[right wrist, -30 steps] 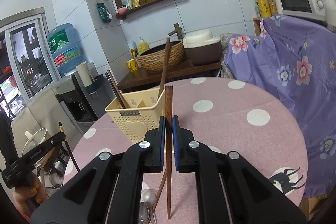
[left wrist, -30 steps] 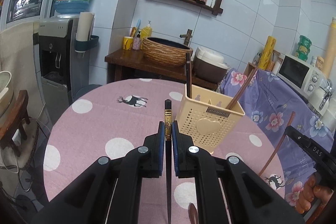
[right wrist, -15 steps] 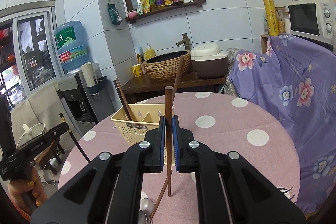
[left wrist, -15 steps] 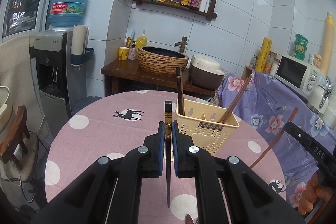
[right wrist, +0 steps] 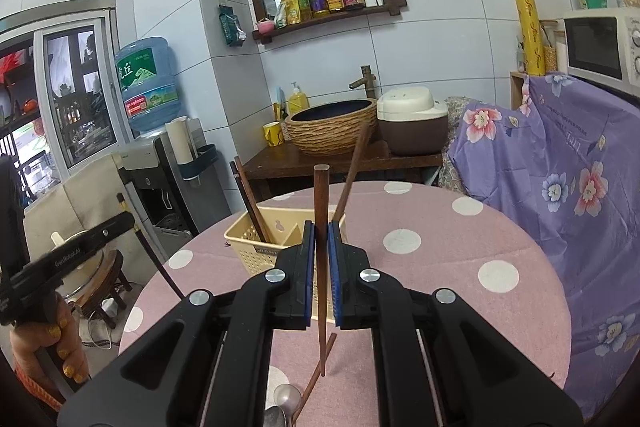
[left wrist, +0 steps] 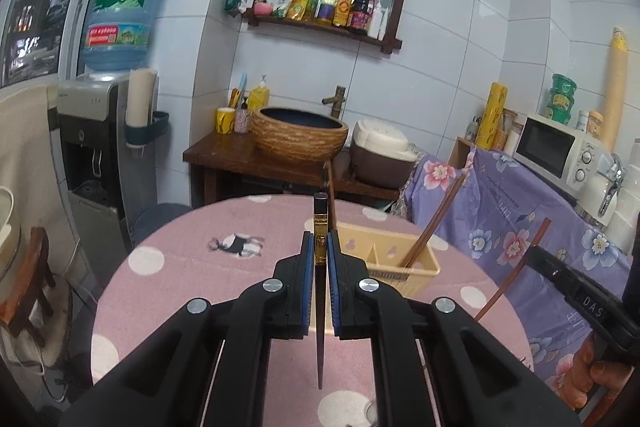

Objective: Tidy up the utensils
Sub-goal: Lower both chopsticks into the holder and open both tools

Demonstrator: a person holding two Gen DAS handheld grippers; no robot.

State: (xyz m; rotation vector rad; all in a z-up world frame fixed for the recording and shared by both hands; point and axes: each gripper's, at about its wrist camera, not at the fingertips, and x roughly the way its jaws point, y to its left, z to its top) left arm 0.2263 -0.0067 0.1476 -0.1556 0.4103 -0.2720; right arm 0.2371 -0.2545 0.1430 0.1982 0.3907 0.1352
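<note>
Basket (left wrist: 400, 263) lower, chopstick (left wrist: 320, 227) clamped upright

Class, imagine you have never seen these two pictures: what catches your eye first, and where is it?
Each view is filled by black jaws clamped on an upright chopstick: the left gripper holds a dark gold-banded chopstick, the right gripper a plain brown chopstick. Just beyond stands a cream utensil basket on the pink polka-dot table.

Right gripper (right wrist: 320, 243) clamped on brown chopstick (right wrist: 320, 211), held upright just this side of holder (right wrist: 256, 251). Holder has chopsticks leaning in it. Spoon (right wrist: 286, 399) and another chopstick (right wrist: 316, 375) on table (right wrist: 440, 267), nearer than holder. Left gripper (right wrist: 116, 223) left of holder, gripping dark chopstick (right wrist: 156, 259).
</note>
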